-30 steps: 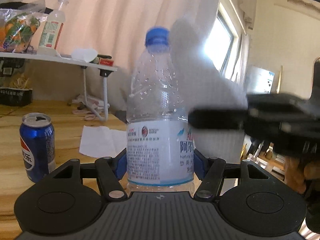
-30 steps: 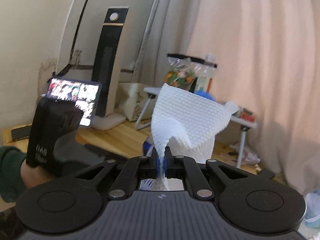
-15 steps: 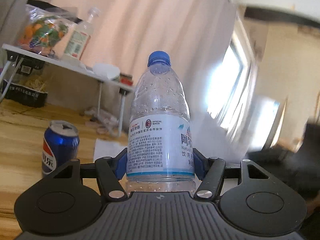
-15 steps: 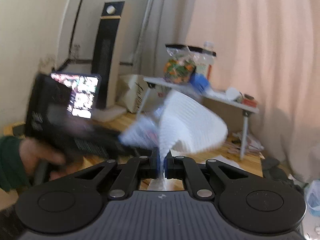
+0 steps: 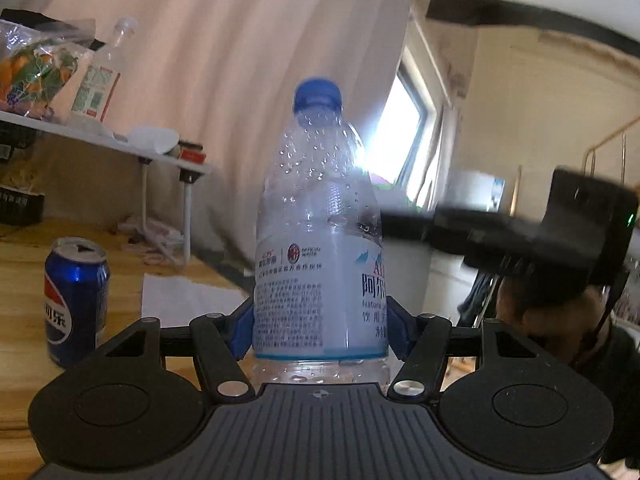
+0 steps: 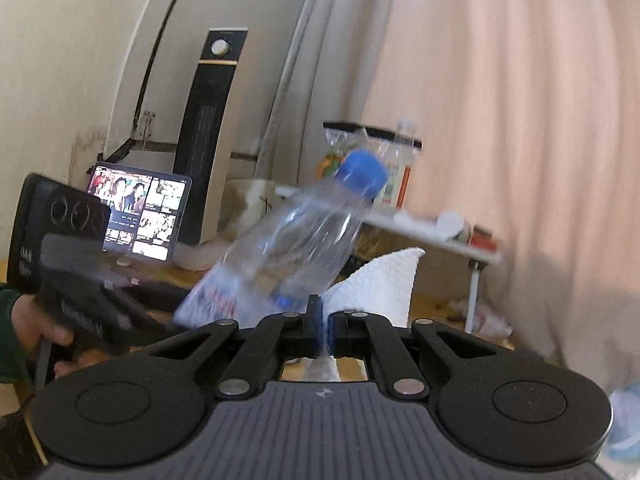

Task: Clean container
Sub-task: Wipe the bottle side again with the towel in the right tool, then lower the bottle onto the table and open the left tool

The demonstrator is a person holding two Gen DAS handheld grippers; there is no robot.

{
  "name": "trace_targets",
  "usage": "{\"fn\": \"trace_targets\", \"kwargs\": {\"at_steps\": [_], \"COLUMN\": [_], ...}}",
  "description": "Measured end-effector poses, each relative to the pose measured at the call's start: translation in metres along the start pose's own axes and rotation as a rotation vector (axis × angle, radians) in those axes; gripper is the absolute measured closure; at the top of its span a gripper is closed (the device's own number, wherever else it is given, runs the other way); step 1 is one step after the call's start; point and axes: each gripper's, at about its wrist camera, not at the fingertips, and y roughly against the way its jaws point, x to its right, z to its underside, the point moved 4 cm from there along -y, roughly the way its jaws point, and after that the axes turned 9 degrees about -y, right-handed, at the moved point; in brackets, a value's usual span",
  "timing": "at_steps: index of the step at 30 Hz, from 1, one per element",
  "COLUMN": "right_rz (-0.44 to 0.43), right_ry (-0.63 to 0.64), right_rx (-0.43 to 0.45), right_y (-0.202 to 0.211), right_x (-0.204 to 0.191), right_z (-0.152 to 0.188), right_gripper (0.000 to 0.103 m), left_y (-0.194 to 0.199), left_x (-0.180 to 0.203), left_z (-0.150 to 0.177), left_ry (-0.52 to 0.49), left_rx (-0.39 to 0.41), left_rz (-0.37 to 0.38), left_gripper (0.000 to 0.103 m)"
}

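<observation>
A clear plastic water bottle with a blue cap and a white label stands between my left gripper's blue pads, gripped at the label. In the right wrist view the same bottle shows tilted and blurred, held from the left by the other gripper. My right gripper is shut on a white paper towel, which sticks out just right of and behind the bottle. In the left wrist view the right gripper reaches in from the right beside the bottle's shoulder.
A blue Pepsi can and a flat white tissue lie on the wooden table. A small white folding table holds a bag, a bottle and small items. A tablet and a tower heater stand at the back.
The right gripper drew away from the bottle and has come back beside it with the paper towel. The bottle now looks tilted in the right wrist view. The left gripper keeps its hold.
</observation>
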Motion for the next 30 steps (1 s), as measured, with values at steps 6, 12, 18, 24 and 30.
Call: {"fn": "trace_targets", "kwargs": {"at_steps": [6,12,18,24,30], "right_rz": [-0.067,-0.074,0.031,0.113,0.182], "right_ry": [0.048,0.067,0.140,0.206,0.195], "right_rx": [-0.002,-0.032,-0.089,-0.160,-0.203], "right_y": [0.002,-0.006,-0.032,-0.068,-0.093], "right_x": [-0.012,-0.018,-0.003,0.020,0.048], "right_z": [-0.004,0.007,0.029,0.054,0.062], "right_gripper": [0.095,0.095,0.095,0.095,0.095], "left_y": [-0.011,-0.015,0.004,0.016,0.010], "left_x": [0.008,-0.002,-0.040,-0.073,-0.098], "left_z": [0.006,0.013,0.018,0.022,0.027], "left_ry": [-0.128,-0.188,-0.241,-0.198,-0.160], "left_rx": [-0.090,-0.163,-0.298,-0.339,-0.341], "left_rz": [-0.041,-0.128,-0.291,-0.387,-0.441], "left_gripper": [0.038,0.038,0.038,0.038,0.038]}}
